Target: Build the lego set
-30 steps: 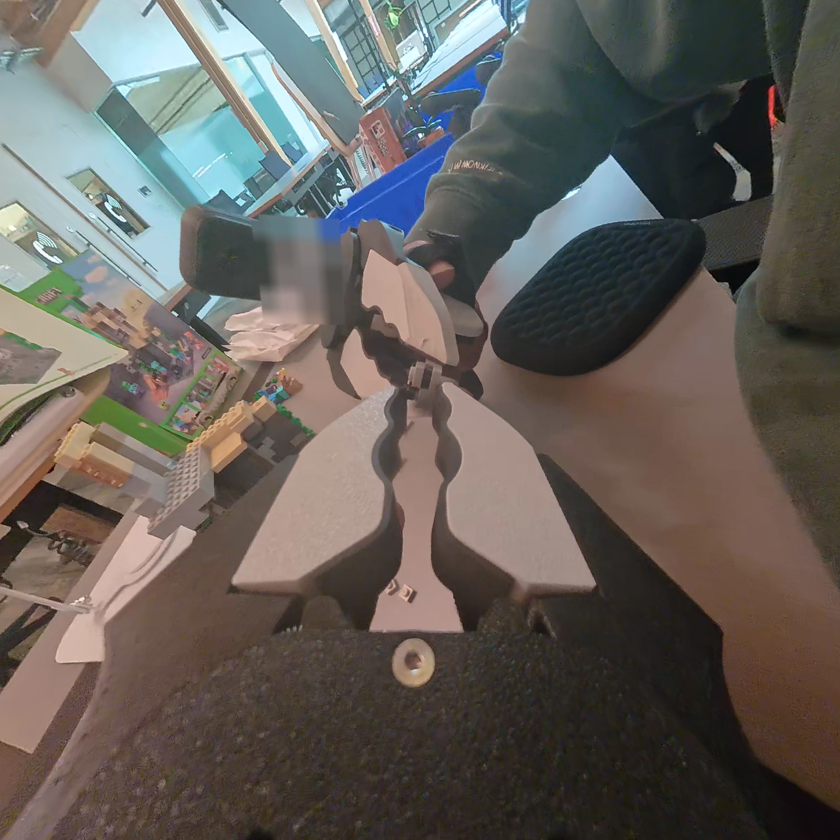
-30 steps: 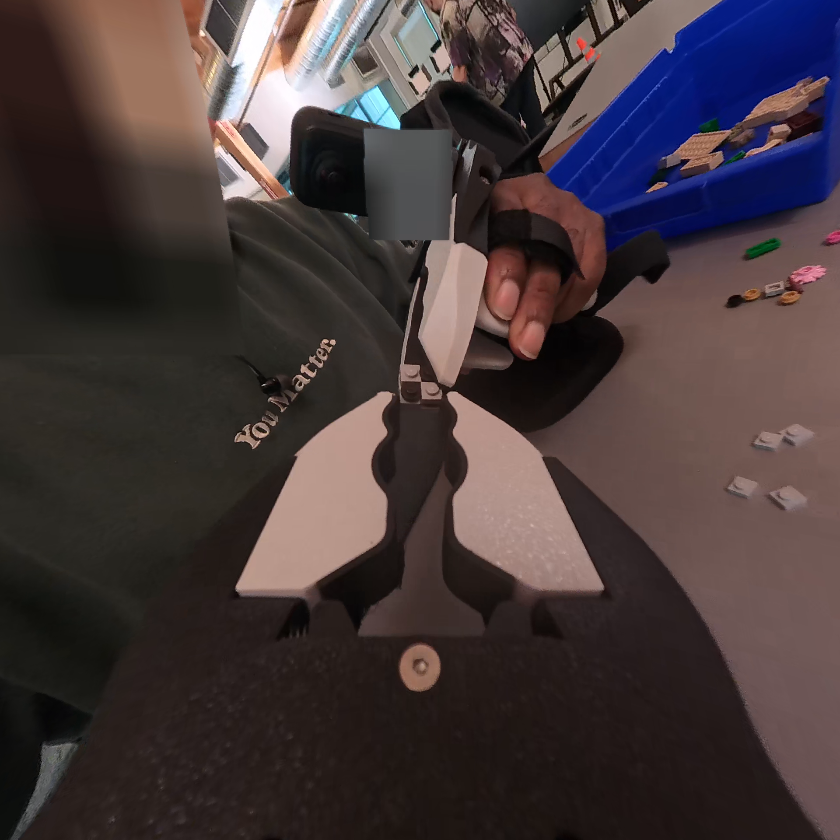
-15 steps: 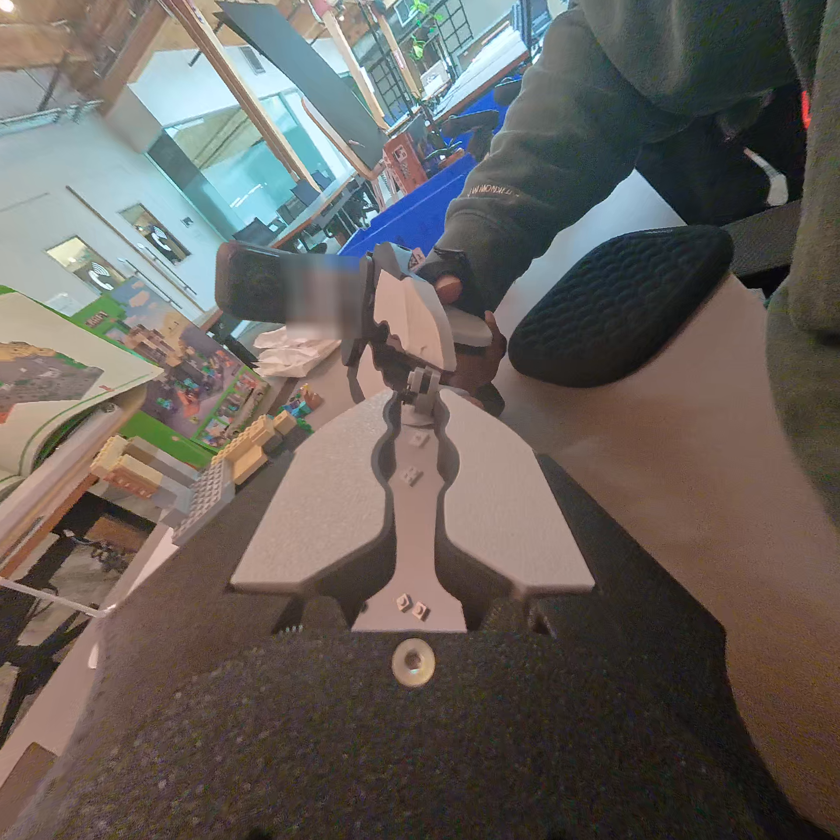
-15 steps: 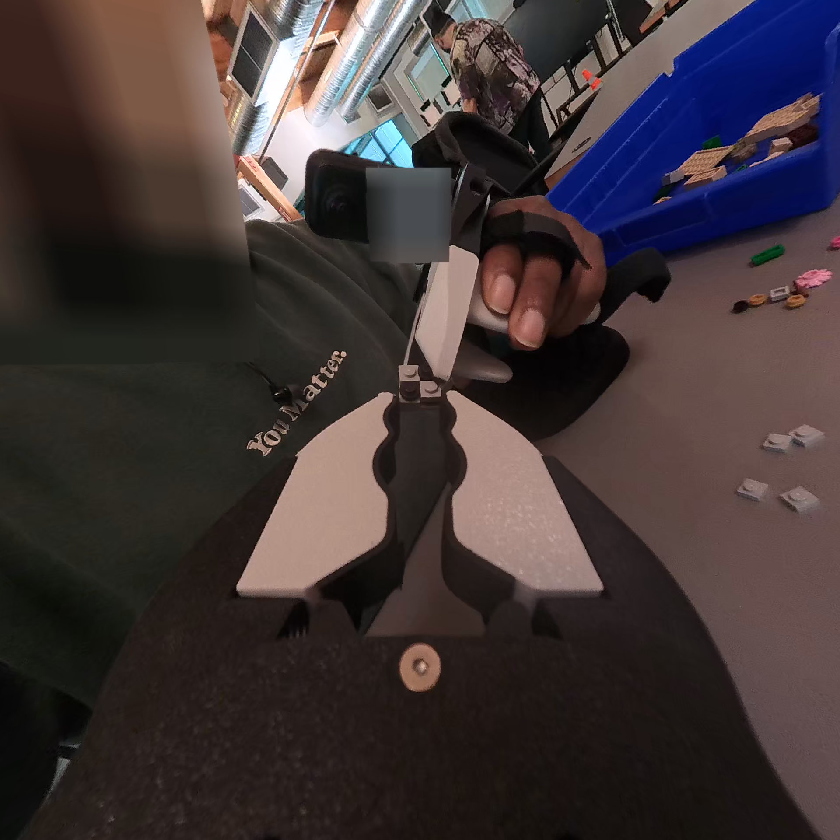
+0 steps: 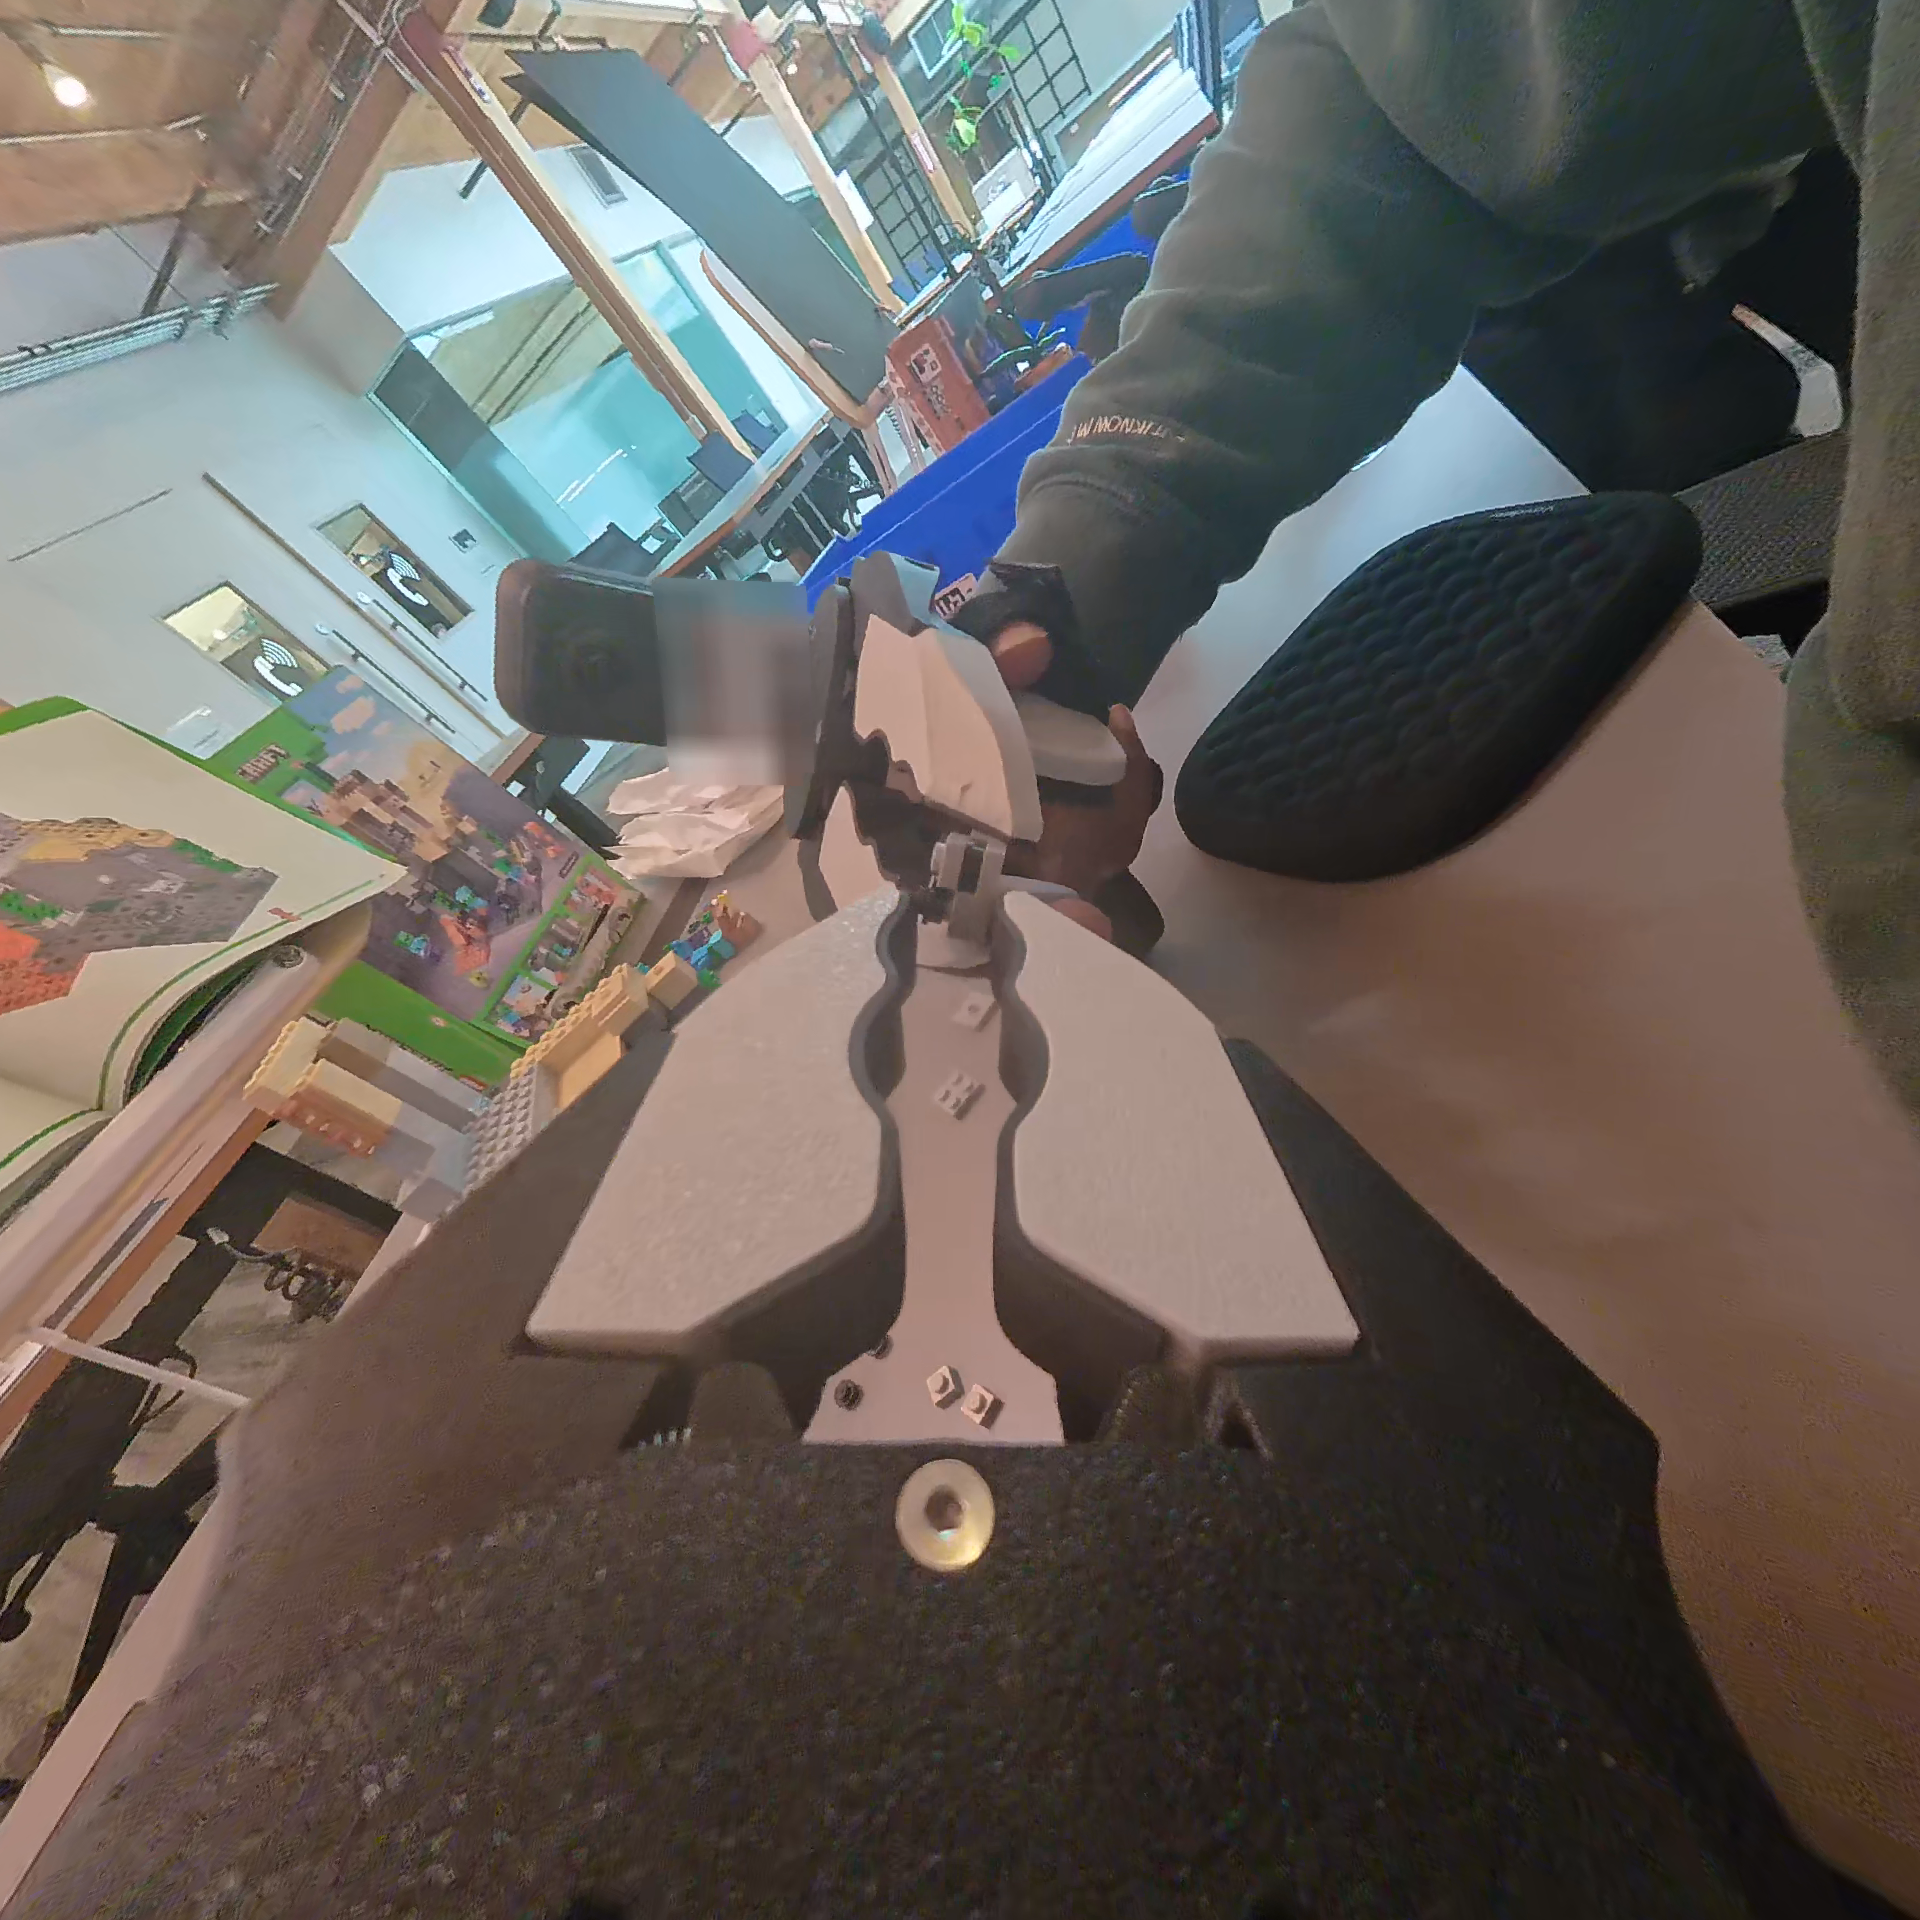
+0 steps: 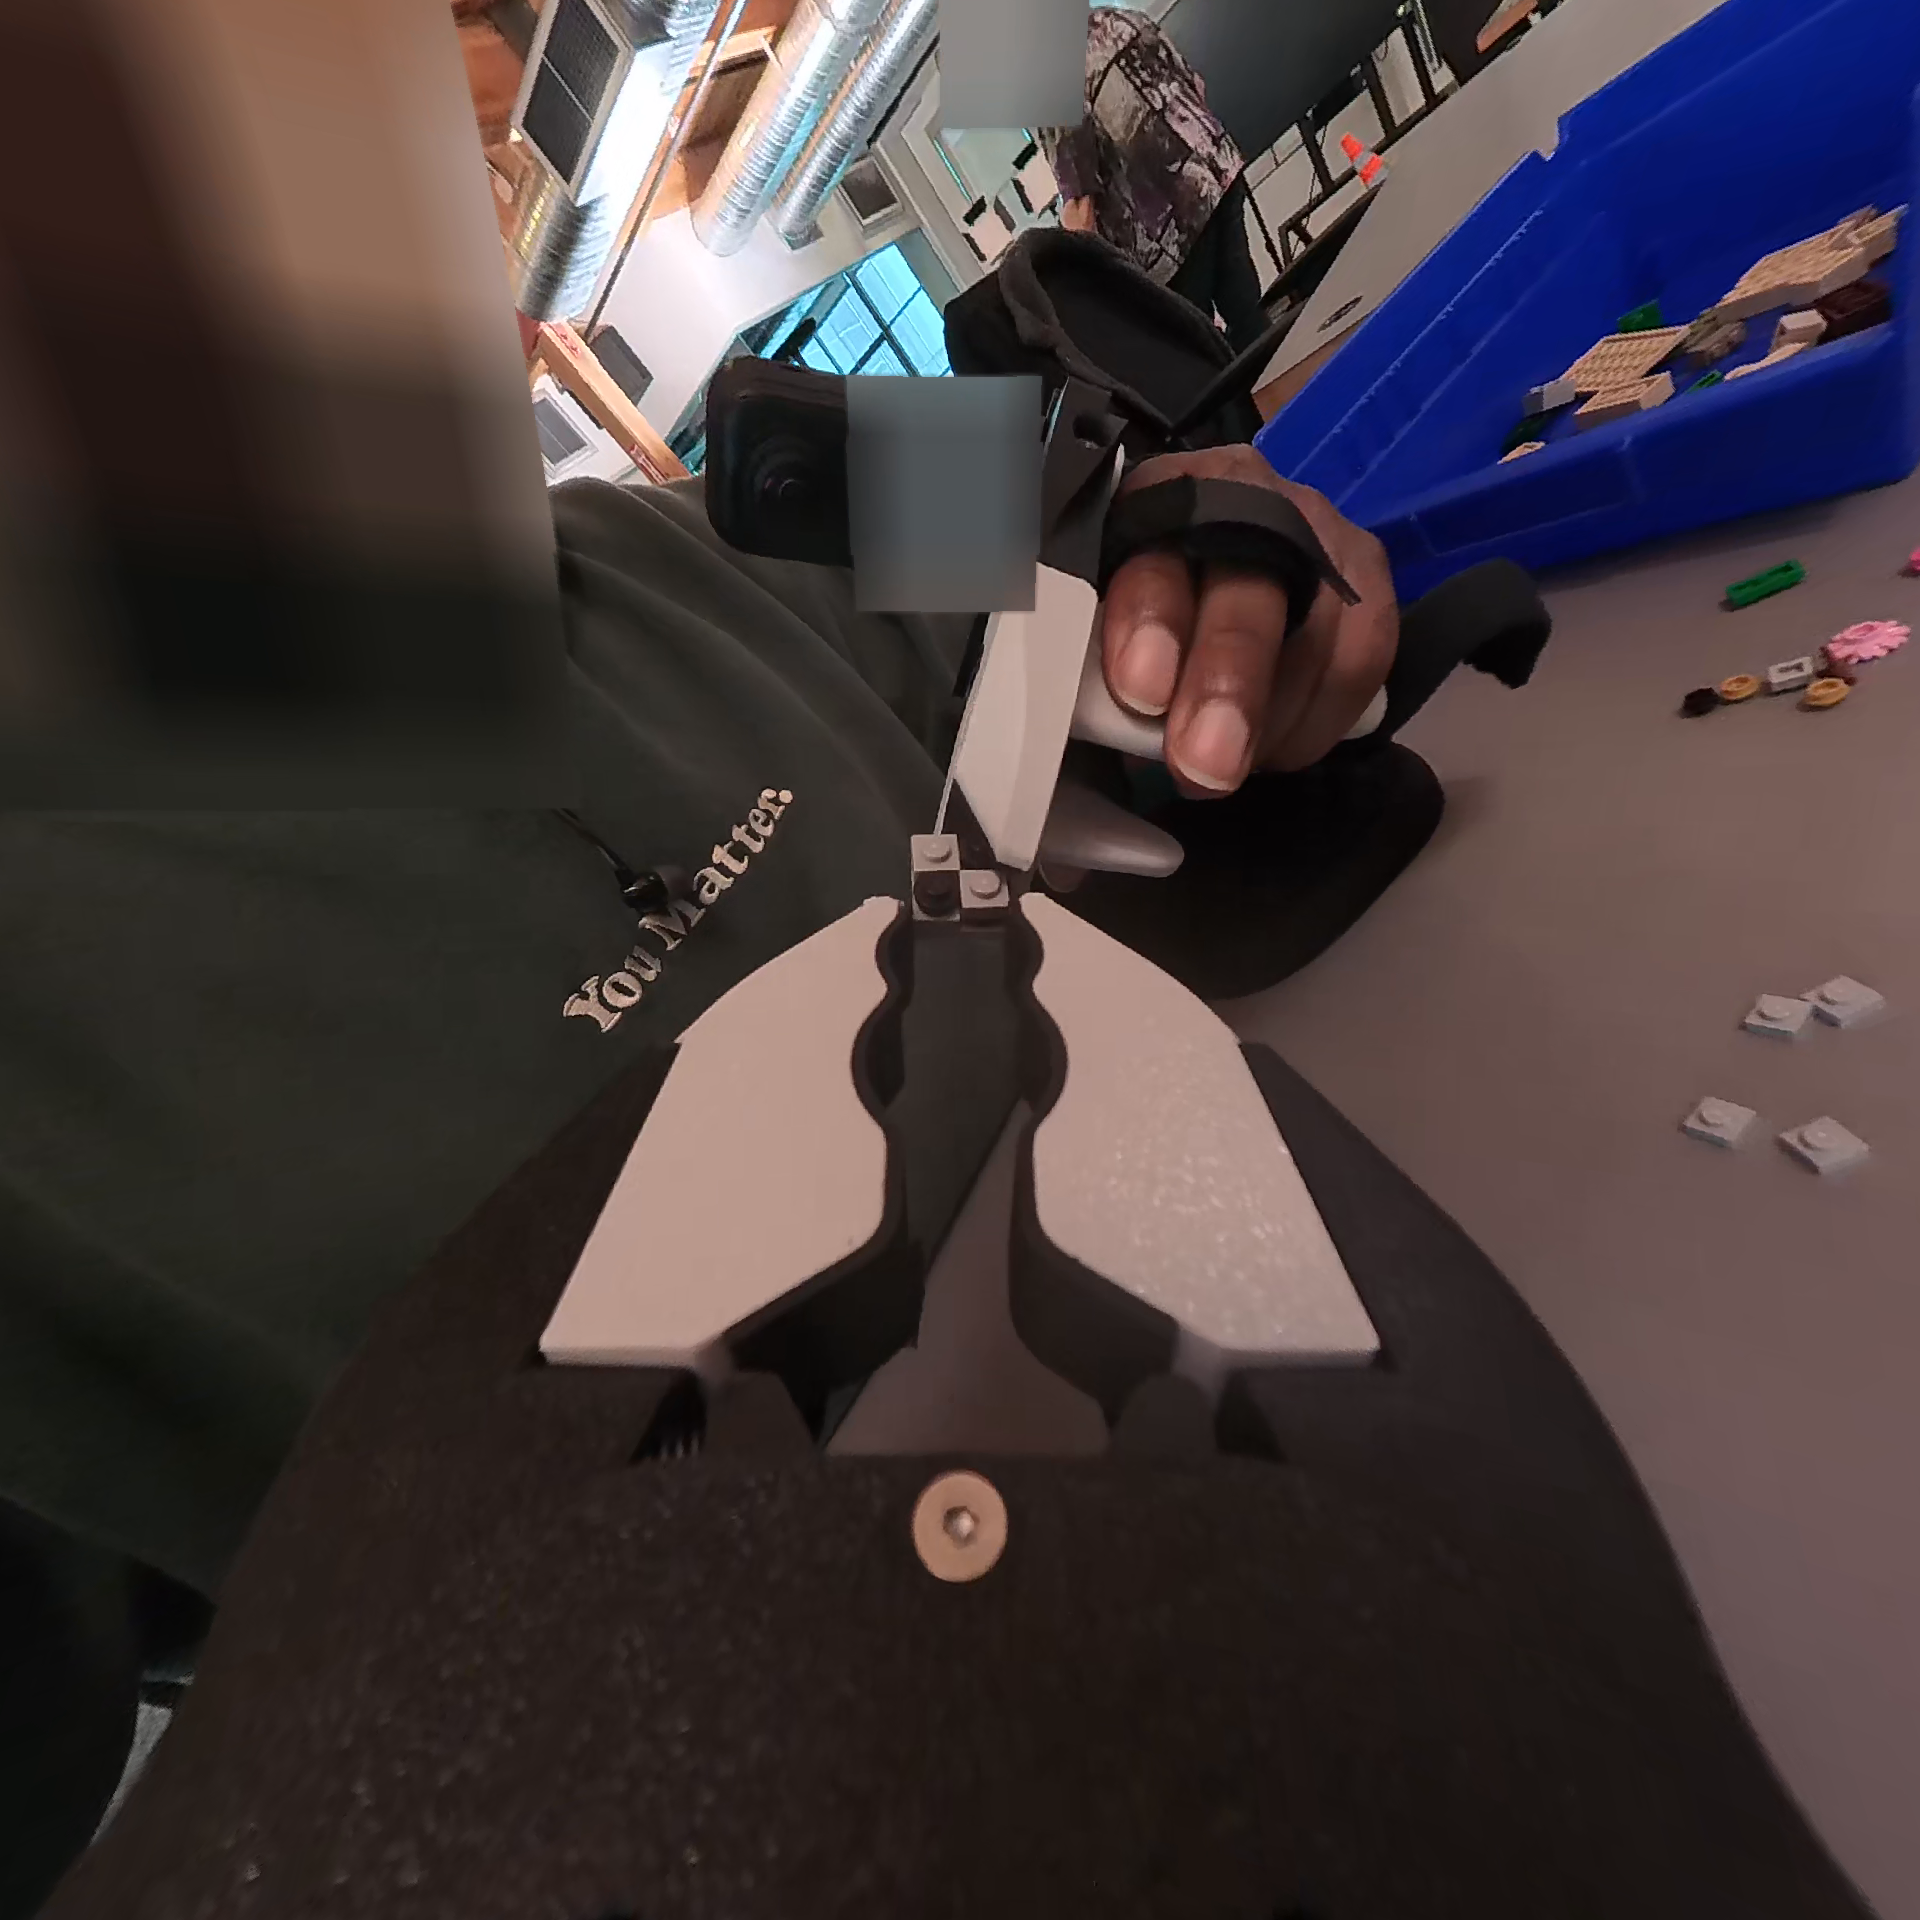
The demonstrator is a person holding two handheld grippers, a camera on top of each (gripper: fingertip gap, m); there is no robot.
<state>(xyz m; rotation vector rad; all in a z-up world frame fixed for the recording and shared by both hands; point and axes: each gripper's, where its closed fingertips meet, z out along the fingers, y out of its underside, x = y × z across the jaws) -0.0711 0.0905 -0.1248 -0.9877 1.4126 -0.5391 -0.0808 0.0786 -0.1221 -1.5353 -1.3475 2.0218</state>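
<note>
Your left gripper (image 5: 951,920) and right gripper (image 6: 961,904) both pinch the small grey plate assembly (image 6: 958,891) between them above the table (image 6: 1558,1039); four loose grey plates (image 6: 1808,1075) lie beside it, blue bin (image 6: 1621,416) beyond.

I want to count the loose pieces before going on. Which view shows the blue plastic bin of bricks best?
The right wrist view: the blue plastic bin sits open with tan and green bricks visible inside. The left wrist view shows only a blue sliver behind the sleeve.

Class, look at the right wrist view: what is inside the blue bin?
The blue bin holds loose Lego pieces: mostly tan plates, some grey, green and a dark red one. Its near wall hides whatever lies lower down, and the frame edge cuts off the rest.
</note>
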